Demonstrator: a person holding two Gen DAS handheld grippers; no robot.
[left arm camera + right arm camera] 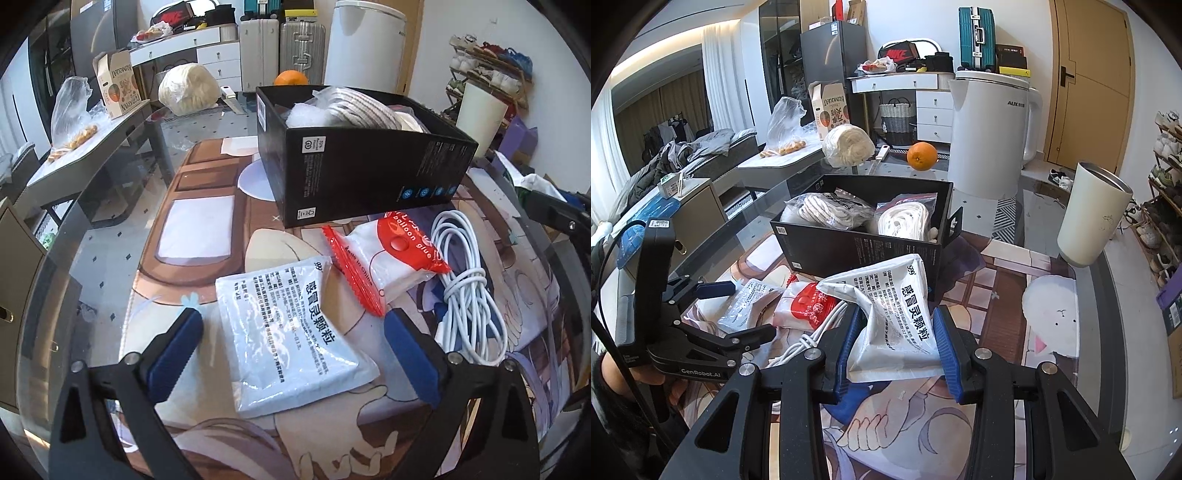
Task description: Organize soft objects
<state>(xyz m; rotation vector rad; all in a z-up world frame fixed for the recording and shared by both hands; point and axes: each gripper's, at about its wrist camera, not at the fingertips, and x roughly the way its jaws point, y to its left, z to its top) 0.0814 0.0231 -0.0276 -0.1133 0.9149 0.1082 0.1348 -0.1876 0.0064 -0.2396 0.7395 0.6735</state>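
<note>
Ahead of both tongs stands the black box [857, 240], open-topped, with bagged white rope bundles [905, 219] inside; from the left wrist view only their tops clear its wall. Under everything lies the printed cartoon mat [199, 229] on a glass table [92, 258]; the print is partly covered and hard to read as a picture.

The right gripper [895, 345] is clamped on a white medicine sachet [897, 317], crumpled between its blue pads [945, 347] and lifted off the mat, short of the box. To its left a white cable coil [798, 347] is half hidden behind its finger, next to a red-and-white balloon glue packet [805, 306].

The left gripper [291, 350] is spread wide, a second white sachet [295, 336] lying flat between its fingers, untouched. In the right wrist view this sachet shows only as a crinkled corner.

Beyond the box stand a white kettle [990, 136], a cream tumbler [1089, 218] and an orange [922, 156].
</note>
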